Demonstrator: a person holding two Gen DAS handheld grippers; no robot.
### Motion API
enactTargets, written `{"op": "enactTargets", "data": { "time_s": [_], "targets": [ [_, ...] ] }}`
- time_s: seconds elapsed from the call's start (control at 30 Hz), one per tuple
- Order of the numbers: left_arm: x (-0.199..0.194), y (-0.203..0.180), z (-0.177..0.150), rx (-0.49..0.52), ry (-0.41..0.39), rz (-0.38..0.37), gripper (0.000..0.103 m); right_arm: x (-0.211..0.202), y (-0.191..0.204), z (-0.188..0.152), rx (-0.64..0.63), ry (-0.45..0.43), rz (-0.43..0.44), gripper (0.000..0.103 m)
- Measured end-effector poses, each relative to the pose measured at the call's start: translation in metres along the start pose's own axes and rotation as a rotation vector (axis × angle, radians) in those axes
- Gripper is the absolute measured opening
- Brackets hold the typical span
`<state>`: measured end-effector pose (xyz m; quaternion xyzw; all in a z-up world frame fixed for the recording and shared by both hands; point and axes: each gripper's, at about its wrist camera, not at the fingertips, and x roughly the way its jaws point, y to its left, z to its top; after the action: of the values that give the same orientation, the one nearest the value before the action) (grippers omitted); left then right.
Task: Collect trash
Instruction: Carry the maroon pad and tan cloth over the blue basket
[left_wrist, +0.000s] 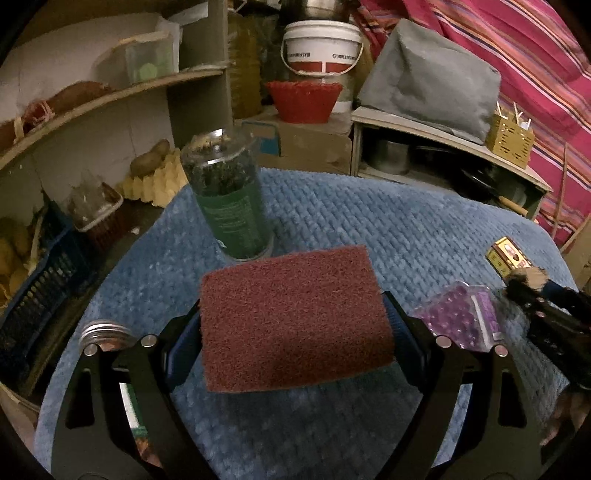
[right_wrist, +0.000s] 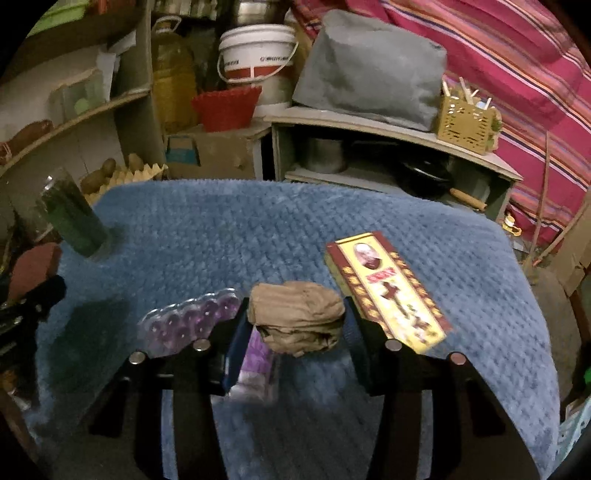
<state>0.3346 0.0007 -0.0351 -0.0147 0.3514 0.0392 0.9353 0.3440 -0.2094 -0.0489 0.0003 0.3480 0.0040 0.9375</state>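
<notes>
**Both tools loaded, nowhere yet to drop**

The dark red scouring pad (left_wrist: 295, 317) sits flat between the fingers of the left tool (left_wrist: 295, 332), pinched by its side edges and lifted clear of the blue quilted cover (left_wrist: 369, 221) on the table; the right tool (right_wrist: 295, 325) grips a crumpled tan stocking (right_wrist: 297, 317), likewise held up off the cover. Just left of the right tool lies a clear blister pack of purple beads (right_wrist: 192, 321); to its right, a long red-and-gold box (right_wrist: 388, 291); at the far left stands a tall jar of dark green leaves (left_wrist: 229, 203), and a metal lid (left_wrist: 105, 332) lies near the left tool. No bin shows in either view, so I cannot tell where the trash belongs. To carry well, I judge each grip should be kept firm and level; the pad is held only by its edges and could buckle and slip; the stocking is soft and may sag free; the jar is best passed widely, since it looks easy to topple.
</notes>
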Motion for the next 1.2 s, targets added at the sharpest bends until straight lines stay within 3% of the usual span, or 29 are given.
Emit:
{"op": "enactTargets", "data": {
  "time_s": [0.3, 0.63, 1.07, 1.2],
  "targets": [
    [-0.053, -0.027, -0.009, 0.053, -0.052, -0.032, 0.086, -0.084, -0.035, -0.023, 0.040, -0.078, -0.030, 0.048],
    [-0.107, -0.090, -0.029, 0.155, -0.100, -0.149, 0.086, -0.179, -0.108, -0.076, 0.132, -0.151, -0.174, 0.049],
    [-0.162, -0.234, -0.077, 0.346, -0.183, -0.311, 0.086, -0.245, -0.230, -0.132, 0.220, -0.173, -0.373, 0.049],
    [-0.174, -0.285, -0.096, 0.391, -0.188, -0.383, 0.086, -0.259, -0.283, -0.158, 0.321, -0.162, -0.409, 0.049]
  ]
}}
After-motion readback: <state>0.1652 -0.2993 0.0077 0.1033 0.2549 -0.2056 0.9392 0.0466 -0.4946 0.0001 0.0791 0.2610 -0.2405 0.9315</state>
